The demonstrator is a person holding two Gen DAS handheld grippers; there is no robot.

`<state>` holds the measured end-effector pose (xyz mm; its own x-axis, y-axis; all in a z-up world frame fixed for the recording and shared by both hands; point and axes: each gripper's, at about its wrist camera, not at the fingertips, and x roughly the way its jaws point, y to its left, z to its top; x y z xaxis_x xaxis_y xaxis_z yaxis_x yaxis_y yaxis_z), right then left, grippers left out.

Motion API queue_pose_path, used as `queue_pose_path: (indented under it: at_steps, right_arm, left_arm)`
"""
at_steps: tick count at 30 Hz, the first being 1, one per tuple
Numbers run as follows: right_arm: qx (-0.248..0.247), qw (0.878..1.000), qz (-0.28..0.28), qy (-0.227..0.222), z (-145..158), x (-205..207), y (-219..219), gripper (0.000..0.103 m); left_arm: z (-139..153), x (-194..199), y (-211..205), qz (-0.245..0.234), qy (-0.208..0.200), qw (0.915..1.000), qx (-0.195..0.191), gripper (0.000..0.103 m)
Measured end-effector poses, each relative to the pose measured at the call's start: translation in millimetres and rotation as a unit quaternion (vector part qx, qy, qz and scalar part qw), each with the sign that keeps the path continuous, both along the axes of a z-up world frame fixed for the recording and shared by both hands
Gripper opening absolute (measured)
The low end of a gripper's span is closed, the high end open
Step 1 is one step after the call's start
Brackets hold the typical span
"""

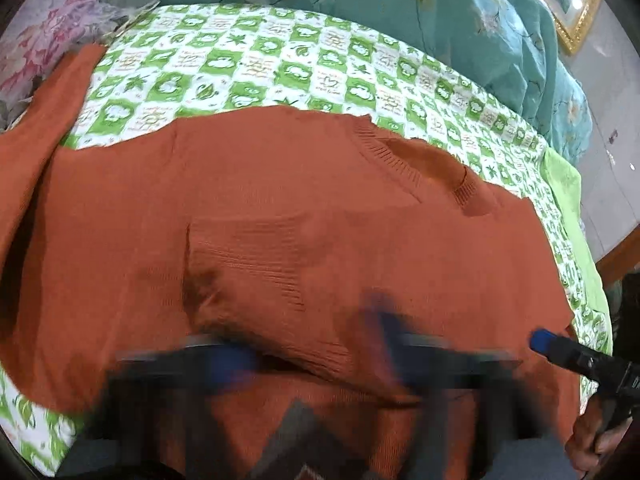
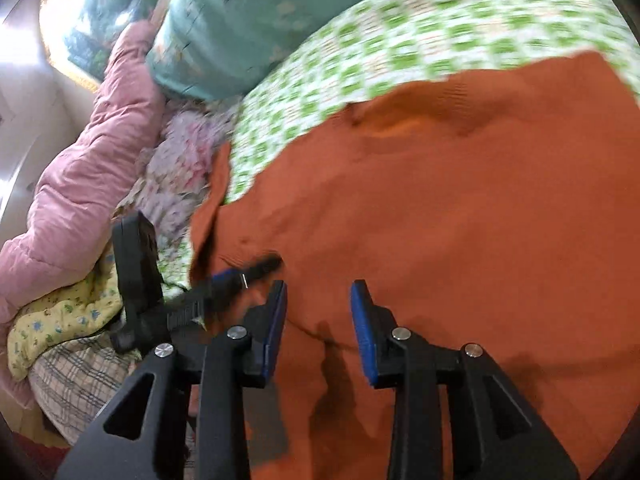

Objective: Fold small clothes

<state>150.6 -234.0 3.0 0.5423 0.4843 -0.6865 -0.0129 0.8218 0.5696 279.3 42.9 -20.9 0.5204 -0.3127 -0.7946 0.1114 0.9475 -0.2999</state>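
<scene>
A rust-orange knitted sweater (image 1: 280, 200) lies spread on the green-and-white checked bed sheet (image 1: 248, 64), its ribbed neckline (image 1: 400, 156) towards the back right. A fold of it bulges near the front. My left gripper (image 1: 316, 356) is badly blurred, low over the sweater's front part; its jaws stand apart with fabric between them, and I cannot tell whether it grips. In the right wrist view my right gripper (image 2: 320, 320) is open and empty just above the sweater (image 2: 460, 220). The left gripper (image 2: 240, 276) shows there at the sweater's left edge.
A teal floral quilt (image 1: 400, 4) lies along the back of the bed. A pink quilt (image 2: 88, 160), a floral cloth (image 2: 180, 168), a yellow cloth (image 2: 64, 316) and a plaid cloth (image 2: 76, 372) are piled at the left. The bed's right edge (image 1: 576, 216) drops to the floor.
</scene>
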Motion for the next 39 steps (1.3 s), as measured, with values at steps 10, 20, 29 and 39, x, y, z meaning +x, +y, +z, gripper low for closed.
queue_pose_path:
  at_steps: [10, 20, 29, 39]
  right_arm:
    - [-0.101, 0.988, -0.118, -0.012, 15.6, -35.7, -79.9, 0.035]
    - [-0.232, 0.960, -0.151, 0.045, -7.6, 47.3, -123.3, 0.052]
    - [-0.240, 0.957, -0.155, 0.038, -7.0, 51.5, -139.8, 0.011]
    - [-0.170, 0.977, -0.131, -0.014, 24.0, -13.3, -95.7, 0.045]
  left_arm:
    - [20.2, -16.5, 32.4, 0.015, -0.067, 0.9967, 0.043, 0.007]
    - [8.0, -23.6, 31.8, 0.004, -0.047, 0.9974, 0.055, 0.009]
    - [0.9, -21.1, 20.7, 0.005, -0.040, 0.9952, 0.089, 0.019]
    - [50.1, -44.4, 62.8, 0.061, -0.092, 0.9840, 0.139, 0.088]
